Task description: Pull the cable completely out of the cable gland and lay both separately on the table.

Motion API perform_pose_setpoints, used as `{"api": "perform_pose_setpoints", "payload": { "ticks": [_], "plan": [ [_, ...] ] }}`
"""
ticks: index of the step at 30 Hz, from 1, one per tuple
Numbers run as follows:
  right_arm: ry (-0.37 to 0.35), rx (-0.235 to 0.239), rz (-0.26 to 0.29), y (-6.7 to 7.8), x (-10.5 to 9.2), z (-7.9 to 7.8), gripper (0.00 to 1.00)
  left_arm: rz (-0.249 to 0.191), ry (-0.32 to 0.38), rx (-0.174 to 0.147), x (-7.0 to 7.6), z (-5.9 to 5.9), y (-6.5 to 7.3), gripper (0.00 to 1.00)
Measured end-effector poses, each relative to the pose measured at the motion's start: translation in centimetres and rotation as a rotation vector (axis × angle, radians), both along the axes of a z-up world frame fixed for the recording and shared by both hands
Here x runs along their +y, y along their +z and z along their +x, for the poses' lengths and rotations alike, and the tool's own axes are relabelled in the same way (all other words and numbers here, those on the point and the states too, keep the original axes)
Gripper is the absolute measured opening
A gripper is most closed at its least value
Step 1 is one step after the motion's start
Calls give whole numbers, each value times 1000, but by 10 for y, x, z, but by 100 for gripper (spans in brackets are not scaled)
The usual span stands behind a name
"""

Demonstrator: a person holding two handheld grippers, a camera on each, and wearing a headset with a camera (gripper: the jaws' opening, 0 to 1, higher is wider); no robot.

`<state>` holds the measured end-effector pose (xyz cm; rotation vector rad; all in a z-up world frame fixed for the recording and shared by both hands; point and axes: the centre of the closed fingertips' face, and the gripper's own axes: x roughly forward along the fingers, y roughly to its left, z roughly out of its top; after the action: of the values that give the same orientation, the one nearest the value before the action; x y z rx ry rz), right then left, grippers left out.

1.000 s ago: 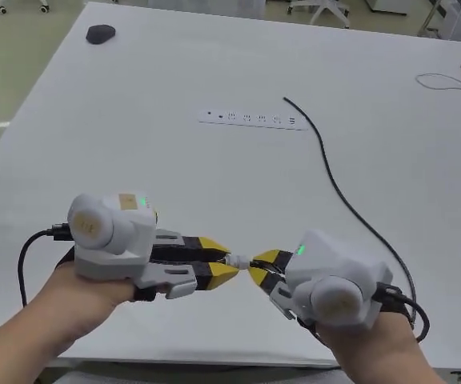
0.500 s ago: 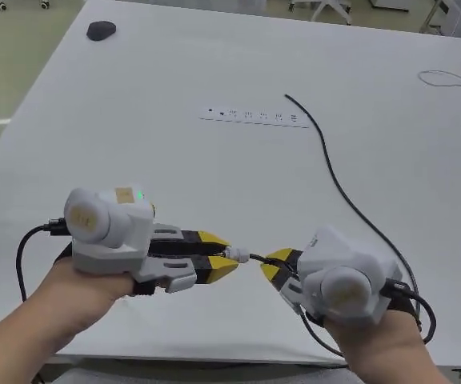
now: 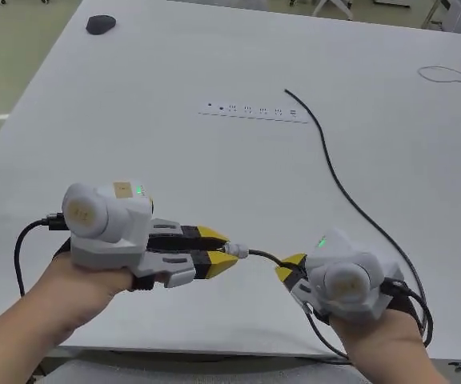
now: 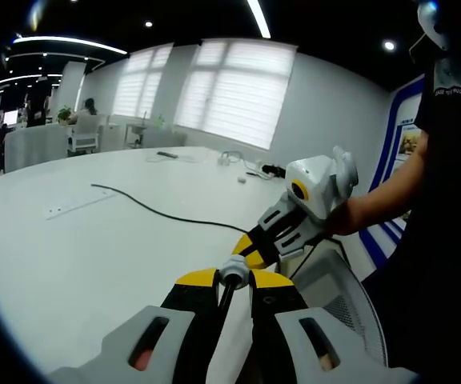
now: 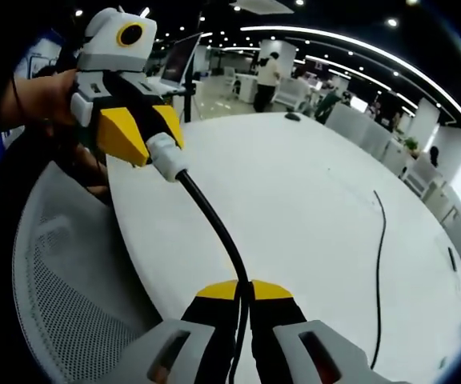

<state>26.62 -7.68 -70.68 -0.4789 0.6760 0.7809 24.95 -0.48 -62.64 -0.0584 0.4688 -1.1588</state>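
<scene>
Jaws of the left gripper [image 3: 226,258] are clenched on the white cable gland [image 3: 236,251]. The right gripper's [image 3: 288,270] jaws pinch the black cable [image 3: 264,257], which runs out toward 4 o'clock. Both hang by the table's [image 3: 214,176] near edge, at 6 o'clock in the head view. A straight pull along the gland's axis, gland held steady, should avoid binding.

The cable gland [image 3: 234,250] is a small, pale grey fitting, held in the air between the yellow jaw tips of the left gripper [image 3: 229,255]. The thin black cable [image 3: 266,257] comes out of its end and curves across a short gap to the right gripper [image 3: 288,269], whose jaws pinch it.
</scene>
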Motion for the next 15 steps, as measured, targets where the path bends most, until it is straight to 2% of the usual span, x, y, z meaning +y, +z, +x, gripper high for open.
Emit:
{"api": "perform_pose_setpoints", "payload": {
  "ticks": [2,8,15],
  "plan": [
    [-18,14,0,-6,-5,0,0,-4,3,0,0,0,1,15],
    [-109,98,12,-23,-21,-5,0,-14,5,-1,-3,-1,3,15],
    [-163,138,38,-26,-26,-6,0,-12,3,-3,-6,-4,3,15]
  ]
}}
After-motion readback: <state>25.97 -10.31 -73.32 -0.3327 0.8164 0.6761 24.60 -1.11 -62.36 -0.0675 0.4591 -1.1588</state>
